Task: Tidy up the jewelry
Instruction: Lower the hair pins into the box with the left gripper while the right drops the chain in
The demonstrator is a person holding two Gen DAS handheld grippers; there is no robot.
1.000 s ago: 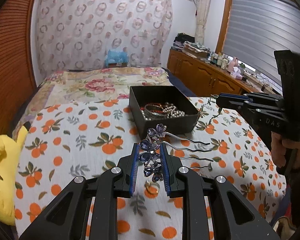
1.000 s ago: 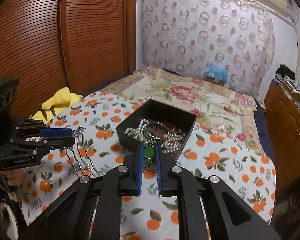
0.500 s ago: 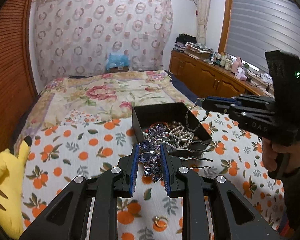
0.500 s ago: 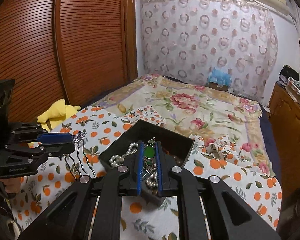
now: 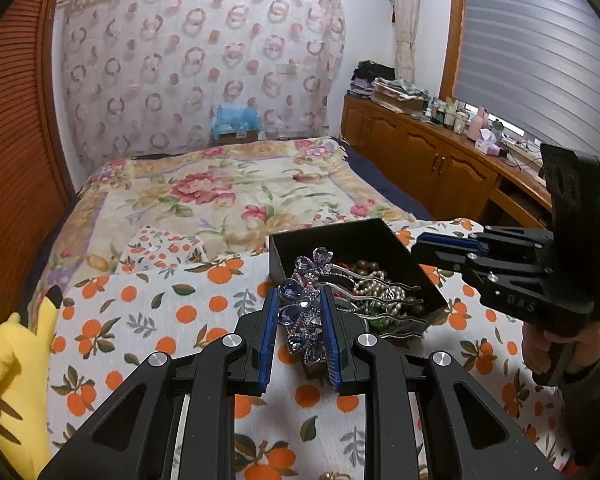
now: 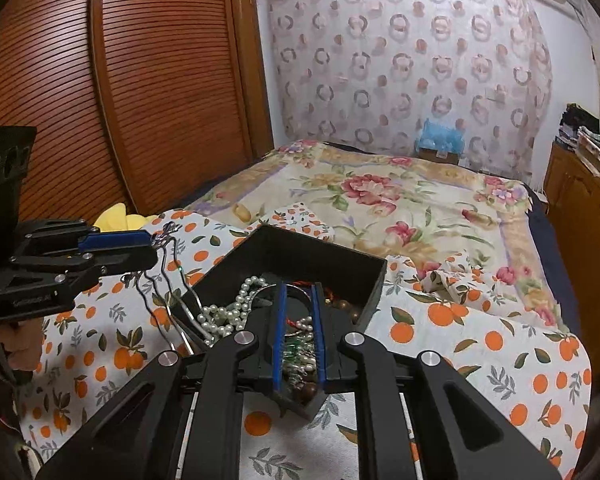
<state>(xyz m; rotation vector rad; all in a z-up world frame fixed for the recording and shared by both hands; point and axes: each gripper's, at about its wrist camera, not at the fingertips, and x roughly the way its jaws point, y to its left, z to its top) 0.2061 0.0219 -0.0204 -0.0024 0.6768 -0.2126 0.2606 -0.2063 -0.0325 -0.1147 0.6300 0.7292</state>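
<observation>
Orange-print bedspread (image 5: 148,320) (rumpled) bears black box (image 5: 356,240).

We are reading only "DAS", faint raised letters on the black body of the right gripper (image 5: 424,249); other markings are staying too blurred.

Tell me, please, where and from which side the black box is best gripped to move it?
Take the black box by its far wall, from above, one finger inside and one outside. It is open-topped with thin upright walls, and that end looks bare inside, while pearls crowd the near end.
</observation>
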